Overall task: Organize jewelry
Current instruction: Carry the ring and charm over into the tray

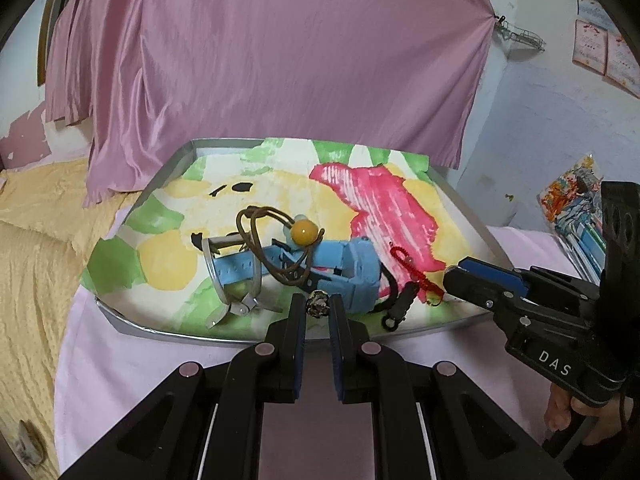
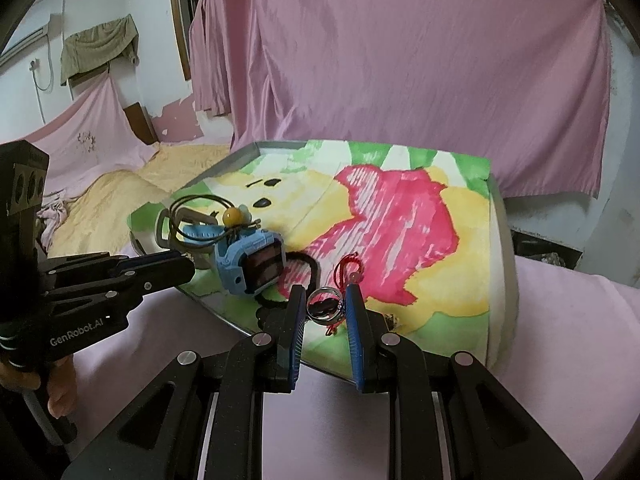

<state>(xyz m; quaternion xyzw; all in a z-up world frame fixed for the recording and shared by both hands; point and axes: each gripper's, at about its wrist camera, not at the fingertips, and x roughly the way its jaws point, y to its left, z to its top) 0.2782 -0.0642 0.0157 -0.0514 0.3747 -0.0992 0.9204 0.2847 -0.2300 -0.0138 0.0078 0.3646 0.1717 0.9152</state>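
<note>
- Two handheld grippers over near edge of metal tray, tray lined with painted paper in green, yellow and pink.
- Left gripper narrowed onto small dark metallic bead or charm, pinched at fingertips, just above tray's near rim.
- Right gripper clamped on silver ring, ring upright between blue pads; red thread trailing just beneath it.
- Blue watch lying mid-tray, strap stretched leftward, screen facing right wrist view.
- Brown cord with amber bead draped across watch strap, touching it.
- Silver bangle at left end of watch strap, strap passing through it.
- Red knotted cord right of watch, on pink patch of paper, near right gripper's tip.
- Black loop strap beside watch, near front rim.
- Tray resting on pale pink sheet; pink curtain hanging behind.
- Hand visible on each grip handle at frame edges.
</note>
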